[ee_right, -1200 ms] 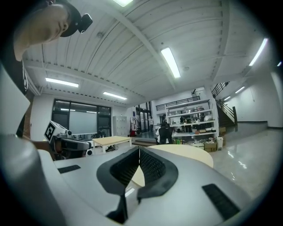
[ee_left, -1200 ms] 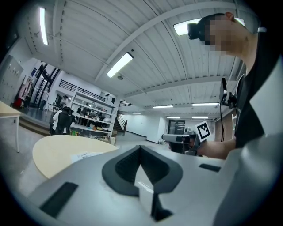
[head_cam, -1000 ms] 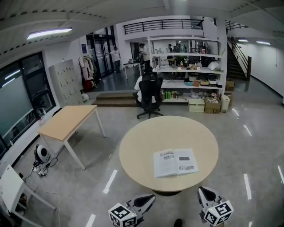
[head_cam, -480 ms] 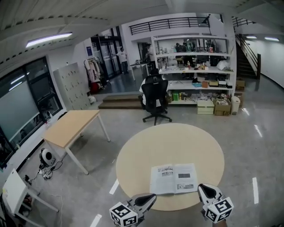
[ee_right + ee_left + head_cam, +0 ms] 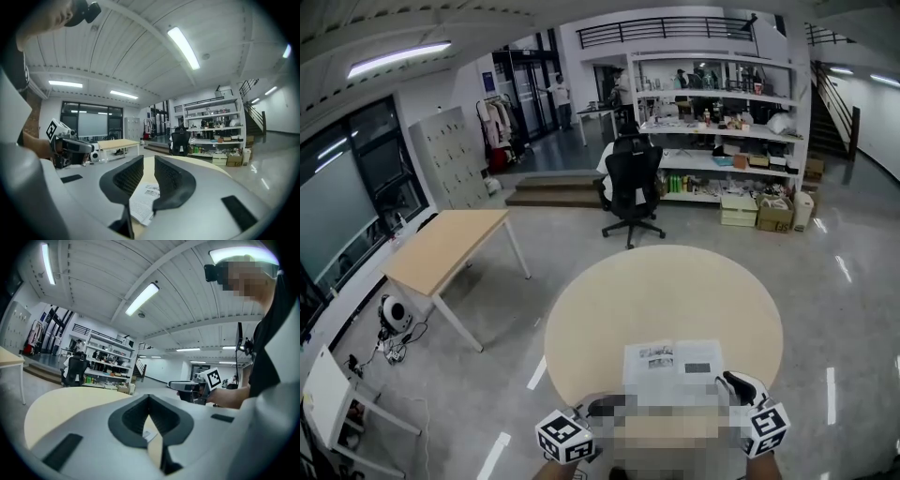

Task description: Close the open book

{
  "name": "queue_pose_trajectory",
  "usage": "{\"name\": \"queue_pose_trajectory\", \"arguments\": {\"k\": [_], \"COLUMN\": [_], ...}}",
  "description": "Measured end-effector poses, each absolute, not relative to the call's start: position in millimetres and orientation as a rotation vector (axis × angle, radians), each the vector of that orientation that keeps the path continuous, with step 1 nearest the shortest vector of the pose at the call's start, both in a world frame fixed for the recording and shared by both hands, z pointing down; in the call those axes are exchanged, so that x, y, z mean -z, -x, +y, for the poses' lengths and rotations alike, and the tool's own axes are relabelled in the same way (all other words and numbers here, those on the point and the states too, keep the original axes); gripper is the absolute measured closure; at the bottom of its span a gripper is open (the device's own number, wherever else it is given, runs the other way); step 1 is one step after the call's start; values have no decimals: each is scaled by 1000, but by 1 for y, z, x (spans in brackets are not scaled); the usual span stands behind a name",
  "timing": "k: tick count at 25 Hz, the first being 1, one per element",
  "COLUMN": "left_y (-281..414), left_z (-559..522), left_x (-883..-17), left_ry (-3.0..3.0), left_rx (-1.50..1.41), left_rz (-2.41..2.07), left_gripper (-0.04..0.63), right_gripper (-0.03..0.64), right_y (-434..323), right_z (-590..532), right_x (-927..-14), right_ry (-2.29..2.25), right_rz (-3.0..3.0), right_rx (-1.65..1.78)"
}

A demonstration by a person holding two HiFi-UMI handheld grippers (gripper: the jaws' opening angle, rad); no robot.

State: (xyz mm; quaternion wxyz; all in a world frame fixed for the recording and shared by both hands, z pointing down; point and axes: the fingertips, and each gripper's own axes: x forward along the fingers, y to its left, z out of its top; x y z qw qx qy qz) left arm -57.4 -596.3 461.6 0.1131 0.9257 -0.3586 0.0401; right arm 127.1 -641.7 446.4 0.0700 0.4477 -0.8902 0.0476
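Two light, floppy-looking halves of the open book (image 5: 675, 361) lie flat at the table's (image 5: 609, 309) near edge, probably best lifted by an outer page edge; the left gripper (image 5: 149, 396) is clenched empty, and the right gripper's (image 5: 149, 164) empty jaws have just been opening.

A black office chair (image 5: 633, 183) stood upper centre before cluttered shelves (image 5: 722, 131); a rectangular wooden table (image 5: 441, 248) sat at centre left
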Motion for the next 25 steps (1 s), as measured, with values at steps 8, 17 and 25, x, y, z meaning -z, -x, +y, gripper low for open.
{"name": "queue_pose_trajectory", "arguments": {"k": [8, 17, 25], "left_y": [76, 91, 90], "left_z": [-625, -636, -641], "left_x": [-510, -610, -675], "left_ry": [-2628, -2399, -2278], "left_rx": [-155, -218, -249], "left_rz": [-1030, -1006, -979], "left_gripper": [597, 597, 597], "right_gripper": [513, 468, 433], "right_y": [-86, -27, -3], "right_z": [-685, -677, -669], "right_x": [-528, -652, -736], "right_ry": [-1197, -784, -533], "right_rz": [-2457, -2222, -2043], "right_rx": [-69, 148, 327]}}
